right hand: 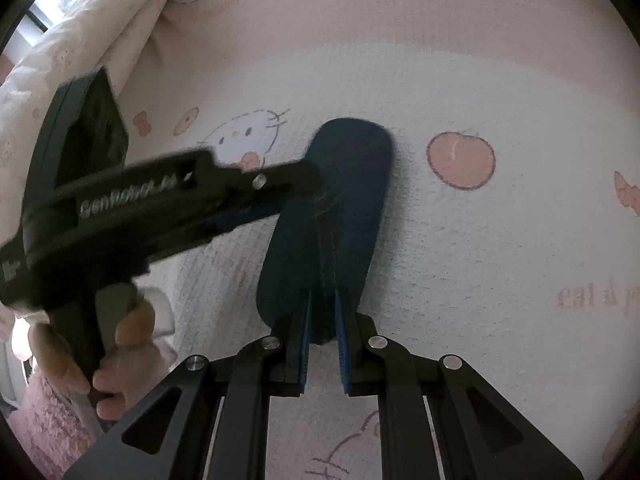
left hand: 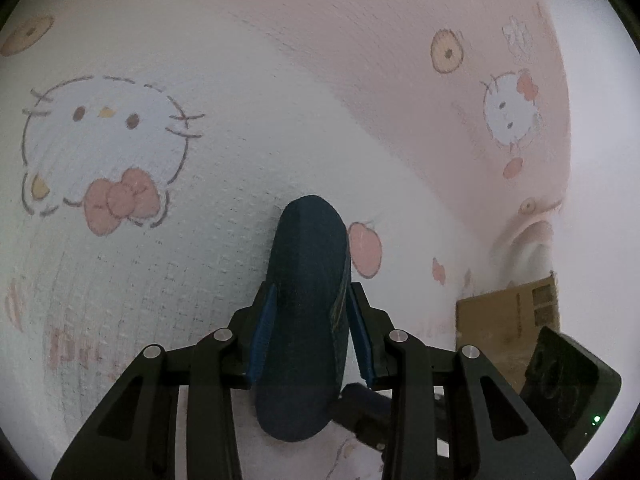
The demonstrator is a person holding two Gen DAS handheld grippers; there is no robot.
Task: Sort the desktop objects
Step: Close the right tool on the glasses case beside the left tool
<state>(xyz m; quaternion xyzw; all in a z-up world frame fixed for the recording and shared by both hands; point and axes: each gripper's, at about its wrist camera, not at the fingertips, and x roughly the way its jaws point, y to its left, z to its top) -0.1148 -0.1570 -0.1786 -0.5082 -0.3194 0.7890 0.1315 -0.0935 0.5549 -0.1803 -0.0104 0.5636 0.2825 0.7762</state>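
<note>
A dark blue oval case [left hand: 308, 248] hangs just above a pink and white cartoon-cat cloth [left hand: 240, 80], held by both grippers. In the left wrist view my left gripper [left hand: 310, 296] is shut on the case, its blue pads pressed on the two long sides. The right gripper [left hand: 360, 400] shows as a dark shape at the case's near end. In the right wrist view the case [right hand: 352, 168] points away from me. My right gripper [right hand: 323, 300] is shut on the near end's thin edge. The left gripper [right hand: 304, 188] reaches in from the left and clamps the case's middle.
A brown cardboard box [left hand: 508, 312] stands at the right edge of the cloth. A folded cream quilt [right hand: 100, 32] lies at the far left, with a window behind it. A person's hand [right hand: 120, 360] holds the left gripper's handle. The printed cloth [right hand: 480, 260] stretches right of the case.
</note>
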